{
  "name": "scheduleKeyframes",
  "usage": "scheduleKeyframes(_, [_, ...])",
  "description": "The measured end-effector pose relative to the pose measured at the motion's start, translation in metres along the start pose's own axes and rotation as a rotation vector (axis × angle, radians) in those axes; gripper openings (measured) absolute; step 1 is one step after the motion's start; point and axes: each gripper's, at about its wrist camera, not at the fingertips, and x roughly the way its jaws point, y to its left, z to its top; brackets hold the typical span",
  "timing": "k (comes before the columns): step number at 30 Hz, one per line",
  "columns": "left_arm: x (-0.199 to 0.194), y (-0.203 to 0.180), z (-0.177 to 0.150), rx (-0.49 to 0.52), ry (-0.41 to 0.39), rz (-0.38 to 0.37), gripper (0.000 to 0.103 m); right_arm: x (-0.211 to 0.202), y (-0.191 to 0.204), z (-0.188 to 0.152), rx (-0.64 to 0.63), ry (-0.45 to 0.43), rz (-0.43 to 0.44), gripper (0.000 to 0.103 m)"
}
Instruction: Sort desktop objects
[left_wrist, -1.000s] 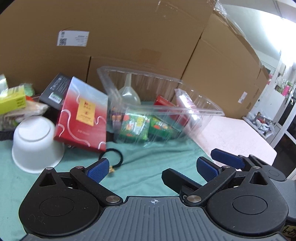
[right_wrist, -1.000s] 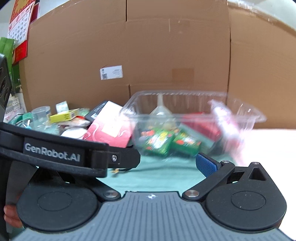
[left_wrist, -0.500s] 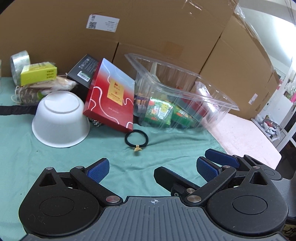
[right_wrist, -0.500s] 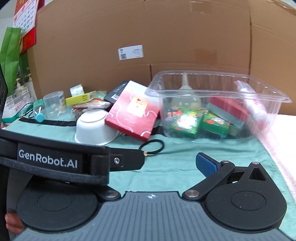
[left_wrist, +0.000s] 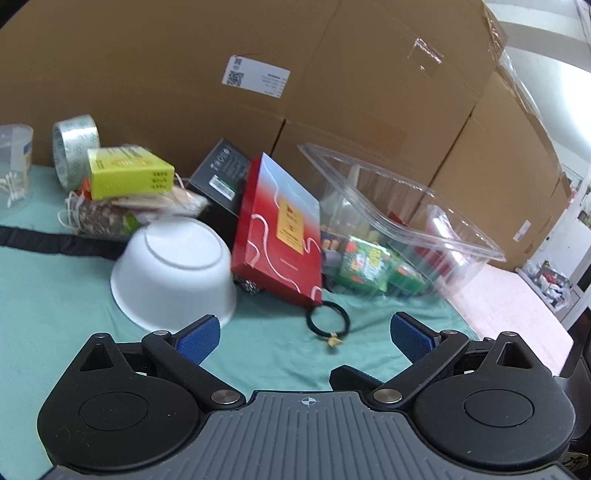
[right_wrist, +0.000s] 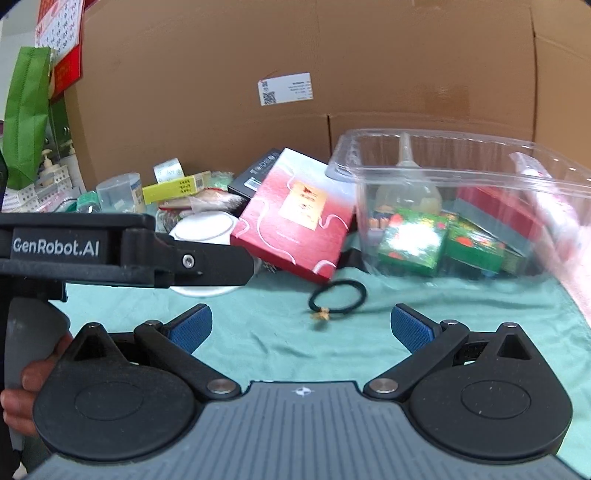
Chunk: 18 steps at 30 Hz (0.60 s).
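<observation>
A clear plastic bin (left_wrist: 424, 206) (right_wrist: 461, 158) holds green packets (right_wrist: 413, 240), a red box and a funnel. A red gift box (left_wrist: 280, 236) (right_wrist: 295, 218) leans against it. A black hair tie (left_wrist: 328, 319) (right_wrist: 338, 291) lies on the green cloth just ahead of both grippers. An upturned white bowl (left_wrist: 173, 273) sits left of it. My left gripper (left_wrist: 306, 336) is open and empty above the cloth. My right gripper (right_wrist: 301, 325) is open and empty, with the left gripper's body (right_wrist: 110, 254) crossing its view at left.
At back left stand a yellow box (left_wrist: 129, 177), a tape roll (left_wrist: 75, 147), a black box (left_wrist: 221, 173) and a clear cup (left_wrist: 13, 166). Cardboard boxes (left_wrist: 258, 74) wall the back. A pink mat (left_wrist: 517, 314) lies at right.
Both grippers have pulled back and up from the bin. The left view has swung left, so more of the clutter shows. The hair tie now lies centred ahead of both.
</observation>
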Motion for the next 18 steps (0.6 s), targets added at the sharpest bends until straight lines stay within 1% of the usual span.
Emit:
scheduleKeyframes(3, [0.005, 0.005, 0.011, 0.021, -0.019, 0.005, 0.100, 0.013, -0.005, 0.006, 0.025, -0.020, 0.026, 0.103])
scheduleKeyframes(5, [0.011, 0.008, 0.017, 0.030, -0.024, 0.009, 0.096, 0.023, -0.009, 0.010, 0.043, -0.024, 0.036, 0.102])
scheduleKeyframes(6, [0.015, 0.010, 0.020, 0.031, -0.019, 0.009, 0.093, 0.028, -0.011, 0.012, 0.054, -0.020, 0.042, 0.102])
scheduleKeyframes(10, [0.031, 0.015, 0.033, 0.053, 0.002, 0.016, 0.091, 0.048, -0.019, 0.017, 0.079, -0.007, 0.076, 0.101])
scheduleKeyframes(13, [0.041, 0.014, 0.041, 0.081, 0.003, 0.019, 0.090, 0.062, -0.025, 0.019, 0.094, 0.009, 0.108, 0.098])
scheduleKeyframes(16, [0.053, 0.014, 0.047, 0.100, 0.021, 0.025, 0.087, 0.076, -0.030, 0.020, 0.122, 0.039, 0.145, 0.093])
scheduleKeyframes(18, [0.061, 0.014, 0.050, 0.112, 0.027, 0.032, 0.087, 0.083, -0.032, 0.020, 0.132, 0.054, 0.154, 0.090])
